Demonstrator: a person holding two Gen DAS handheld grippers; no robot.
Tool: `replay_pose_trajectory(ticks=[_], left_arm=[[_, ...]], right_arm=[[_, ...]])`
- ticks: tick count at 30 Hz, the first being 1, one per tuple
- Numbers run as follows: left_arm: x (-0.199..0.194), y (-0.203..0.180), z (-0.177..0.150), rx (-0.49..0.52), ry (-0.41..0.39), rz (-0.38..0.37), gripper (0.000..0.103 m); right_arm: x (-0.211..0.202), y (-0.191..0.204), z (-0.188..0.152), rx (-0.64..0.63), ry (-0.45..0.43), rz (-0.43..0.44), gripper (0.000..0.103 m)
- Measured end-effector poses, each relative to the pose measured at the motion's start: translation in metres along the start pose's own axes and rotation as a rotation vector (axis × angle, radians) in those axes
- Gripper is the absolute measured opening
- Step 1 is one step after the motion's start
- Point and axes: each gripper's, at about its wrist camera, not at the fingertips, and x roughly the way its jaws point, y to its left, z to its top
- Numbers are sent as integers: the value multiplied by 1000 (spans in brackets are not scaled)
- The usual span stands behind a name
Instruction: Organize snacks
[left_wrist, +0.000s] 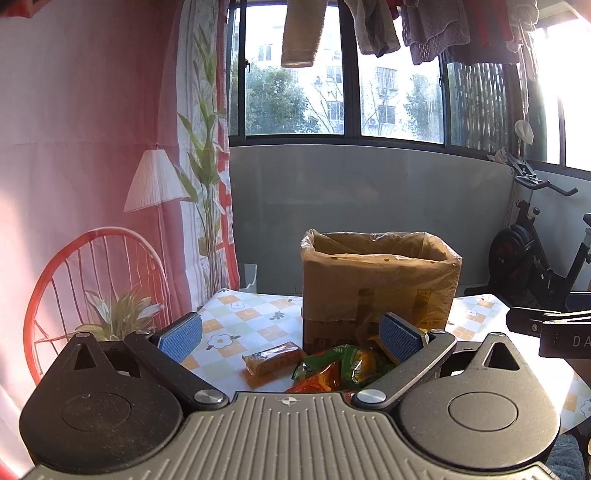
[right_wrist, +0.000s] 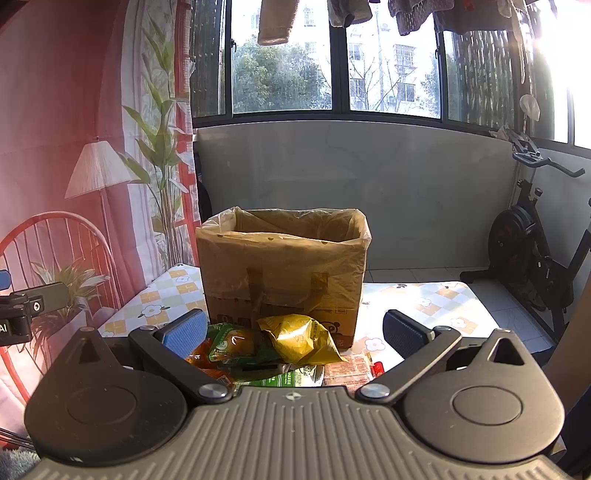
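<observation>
A cardboard box (left_wrist: 376, 284) lined with a plastic bag stands open on the table; it also shows in the right wrist view (right_wrist: 284, 266). A pile of snack packets lies in front of it. In the left wrist view I see an orange bar (left_wrist: 275, 357), a green packet (left_wrist: 351, 363) and an orange-red packet (left_wrist: 317, 380). In the right wrist view I see a yellow bag (right_wrist: 301, 338), a green packet (right_wrist: 236, 343) and a pink packet (right_wrist: 347, 369). My left gripper (left_wrist: 291, 338) is open and empty above the pile. My right gripper (right_wrist: 295, 330) is open and empty above the pile.
The table (left_wrist: 251, 317) has a checked floral cloth. A printed curtain with a red chair (left_wrist: 92, 280) hangs at the left. An exercise bike (right_wrist: 532, 240) stands at the right. Laundry hangs over the window (left_wrist: 369, 29). The right gripper's body shows at the left view's right edge (left_wrist: 554, 328).
</observation>
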Motion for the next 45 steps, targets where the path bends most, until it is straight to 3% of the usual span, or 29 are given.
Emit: replay_pose_trajectory(ticks=[45], left_arm=[[2,-1,0,-2,-1,-2,103]], right_arm=[[2,-2,-1,2,10,0,103]])
